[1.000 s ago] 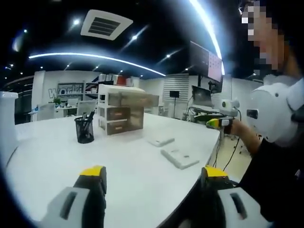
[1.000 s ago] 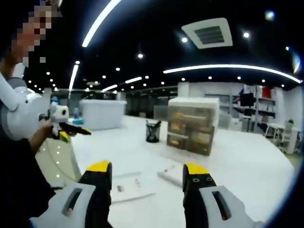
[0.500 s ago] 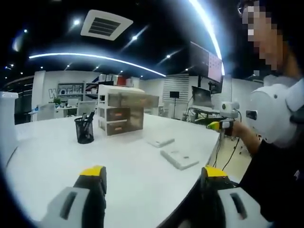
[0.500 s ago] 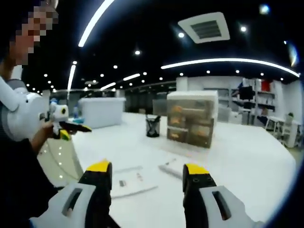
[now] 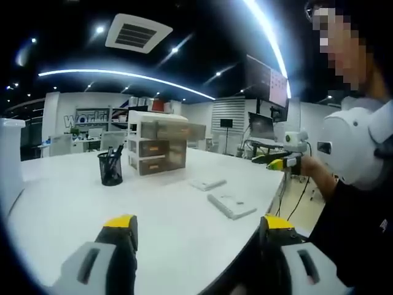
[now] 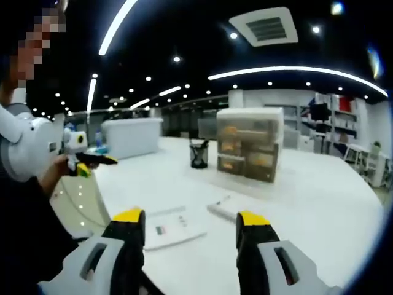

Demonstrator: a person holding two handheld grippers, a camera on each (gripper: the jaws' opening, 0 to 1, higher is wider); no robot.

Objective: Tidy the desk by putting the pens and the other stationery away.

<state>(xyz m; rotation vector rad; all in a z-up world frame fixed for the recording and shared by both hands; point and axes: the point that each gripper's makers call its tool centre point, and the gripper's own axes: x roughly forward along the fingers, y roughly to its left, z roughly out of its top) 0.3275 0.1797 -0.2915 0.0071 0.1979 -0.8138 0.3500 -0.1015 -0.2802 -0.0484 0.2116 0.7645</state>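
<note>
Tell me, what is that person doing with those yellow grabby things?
A person is holding one tool in each hand over a white desk. The left tool and the right tool are both open and hold nothing. On the desk sit a black pen cup, a small drawer box and a couple of flat white things. Nothing has been picked up yet.

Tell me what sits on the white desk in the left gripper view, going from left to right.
Black mesh pen holder → small drawer cabinet → small flat white item → larger flat white item. The left tongs rise open at the bottom; the right tongs show beyond the desk's edge.
</note>
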